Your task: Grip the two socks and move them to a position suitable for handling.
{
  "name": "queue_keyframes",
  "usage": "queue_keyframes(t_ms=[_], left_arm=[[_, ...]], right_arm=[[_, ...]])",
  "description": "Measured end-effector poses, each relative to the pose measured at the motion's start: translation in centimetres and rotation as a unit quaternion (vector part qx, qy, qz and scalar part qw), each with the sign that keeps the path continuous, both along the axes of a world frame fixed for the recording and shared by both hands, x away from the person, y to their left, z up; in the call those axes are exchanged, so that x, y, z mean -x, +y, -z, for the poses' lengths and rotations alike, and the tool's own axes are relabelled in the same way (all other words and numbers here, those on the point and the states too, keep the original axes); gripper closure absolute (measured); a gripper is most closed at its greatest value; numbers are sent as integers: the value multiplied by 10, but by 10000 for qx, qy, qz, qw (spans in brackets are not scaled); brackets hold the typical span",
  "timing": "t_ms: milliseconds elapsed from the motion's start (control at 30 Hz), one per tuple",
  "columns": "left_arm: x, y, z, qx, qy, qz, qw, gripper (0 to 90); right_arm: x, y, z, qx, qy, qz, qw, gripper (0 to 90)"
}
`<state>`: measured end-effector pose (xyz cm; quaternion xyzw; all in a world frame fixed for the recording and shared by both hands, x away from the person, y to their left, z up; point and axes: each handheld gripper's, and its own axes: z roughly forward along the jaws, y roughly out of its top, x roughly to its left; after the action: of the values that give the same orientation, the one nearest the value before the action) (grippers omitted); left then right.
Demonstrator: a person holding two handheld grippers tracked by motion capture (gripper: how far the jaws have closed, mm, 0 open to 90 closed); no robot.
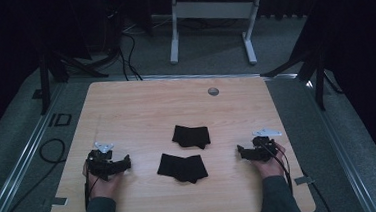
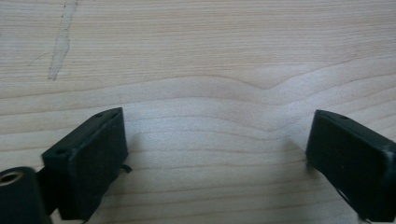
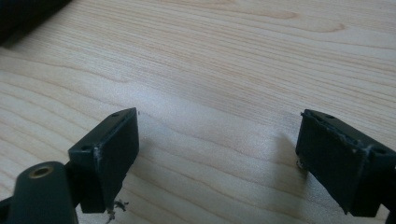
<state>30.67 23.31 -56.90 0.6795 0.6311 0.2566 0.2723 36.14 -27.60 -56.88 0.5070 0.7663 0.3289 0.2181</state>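
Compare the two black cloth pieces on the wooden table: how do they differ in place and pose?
The far black cloth piece lies nearer the table's middle; the near black cloth piece lies closer to the person and slightly left. The far one sits roughly square to the table edge, while the near one is turned slightly and looks a little wider. Both are dark, flat, apart from each other and untouched.

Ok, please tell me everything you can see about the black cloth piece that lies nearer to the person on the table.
The nearer black cloth piece is a small, flat, roughly rectangular item of dark, soft-looking fabric; its exact kind is too small to tell. Its edges are slightly uneven, with a small point at the near edge. It lies flat on the wooden table, about midway between the two grippers and apart from both. A second black piece lies just beyond it, not touching it. Nothing holds or touches it besides the tabletop.
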Motion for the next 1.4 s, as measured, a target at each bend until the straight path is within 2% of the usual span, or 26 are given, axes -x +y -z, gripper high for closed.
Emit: queue_keyframes(t_ms=[233,400,600,767,833,867,967,1100,1167,1300,1400], left_arm=[[0,2,-1,-6,35,99,9999,74],[0,5,-4,-19,102,157,9998,133],[-1,5,-4,-17,109,200,9997,154],[0,4,-5,-11,99,258,9996,199],[0,4,-5,-1,89,262,9996,212],[0,5,-6,-4,91,247,9997,222],[2,6,-7,12,84,204,9998,299],[3,8,-8,116,76,190,9997,369],[4,12,-10,285,93,217,9993,402],[4,13,-11,356,100,259,9990,444],[5,13,-12,412,73,315,9986,459]], right_arm=[[0,1,-1,11,31,0,10000,140],[3,3,-4,55,119,-13,9999,218],[5,4,-7,98,183,-68,9998,318],[10,8,-12,347,194,-136,9991,407],[11,10,-12,364,209,-149,9990,417],[13,12,-14,457,174,-205,9986,426],[15,15,-16,501,173,-294,9982,456],[17,19,-17,590,196,-418,9972,512],[19,22,-18,637,192,-475,9967,542],[22,26,-21,638,178,-623,9959,597],[25,31,-24,681,147,-708,9951,607]])
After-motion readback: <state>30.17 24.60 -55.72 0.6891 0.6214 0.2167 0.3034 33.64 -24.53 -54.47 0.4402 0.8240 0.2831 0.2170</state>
